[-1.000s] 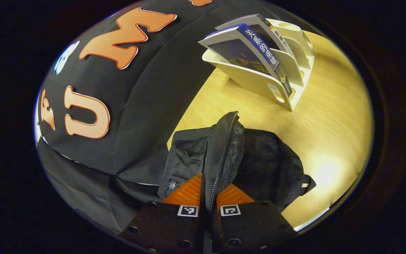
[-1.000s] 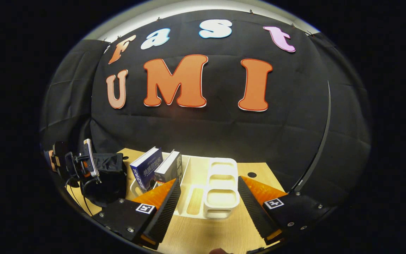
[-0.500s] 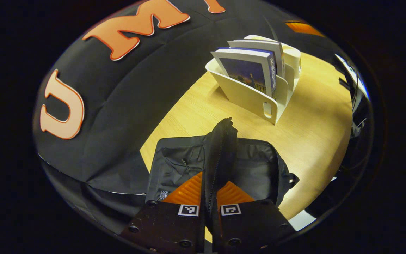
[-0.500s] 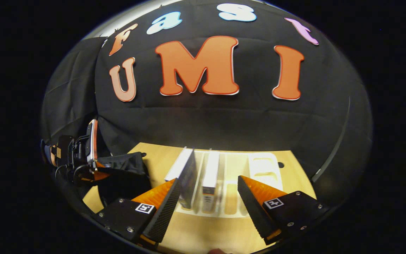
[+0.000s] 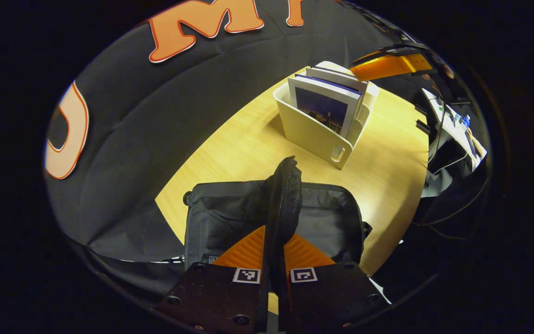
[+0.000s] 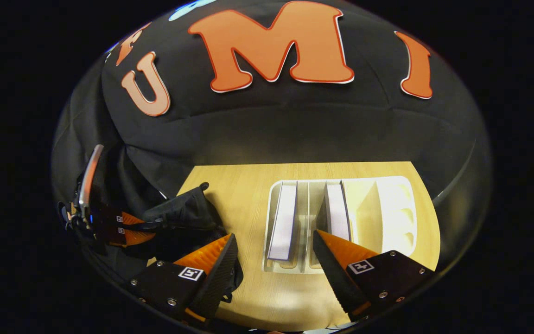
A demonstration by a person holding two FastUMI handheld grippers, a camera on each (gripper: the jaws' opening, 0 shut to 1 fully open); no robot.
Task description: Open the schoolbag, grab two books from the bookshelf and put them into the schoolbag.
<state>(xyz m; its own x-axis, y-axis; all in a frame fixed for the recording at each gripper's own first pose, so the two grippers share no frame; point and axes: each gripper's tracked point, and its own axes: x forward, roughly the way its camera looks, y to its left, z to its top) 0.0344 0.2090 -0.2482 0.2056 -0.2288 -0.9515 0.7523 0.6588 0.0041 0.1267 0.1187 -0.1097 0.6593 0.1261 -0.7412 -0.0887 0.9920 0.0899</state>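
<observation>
The black schoolbag (image 5: 230, 213) lies open on the wooden table, and my left gripper (image 5: 275, 241) is shut on its zippered flap (image 5: 285, 195), holding it upright. In the right gripper view the schoolbag (image 6: 181, 222) sits at the left with the left gripper (image 6: 130, 229) on its flap. Two books stand in the white bookshelf (image 6: 387, 218): a blue-covered book (image 6: 283, 220) and a second book (image 6: 336, 215). My right gripper (image 6: 274, 243) hangs open above the blue-covered book, its fingers to either side. In the left gripper view the bookshelf (image 5: 311, 130) holds both books (image 5: 325, 104), with the right gripper's orange finger (image 5: 385, 67) above.
The wooden table (image 6: 248, 195) runs between bag and bookshelf. The booth's black cloth wall (image 6: 295, 120) stands close behind. Cables and equipment (image 5: 448, 134) sit off the table's right side in the left gripper view.
My right gripper has moved forward and over the bookshelf, now looking down on the book tops. The left gripper has tilted, still holding the flap up.
</observation>
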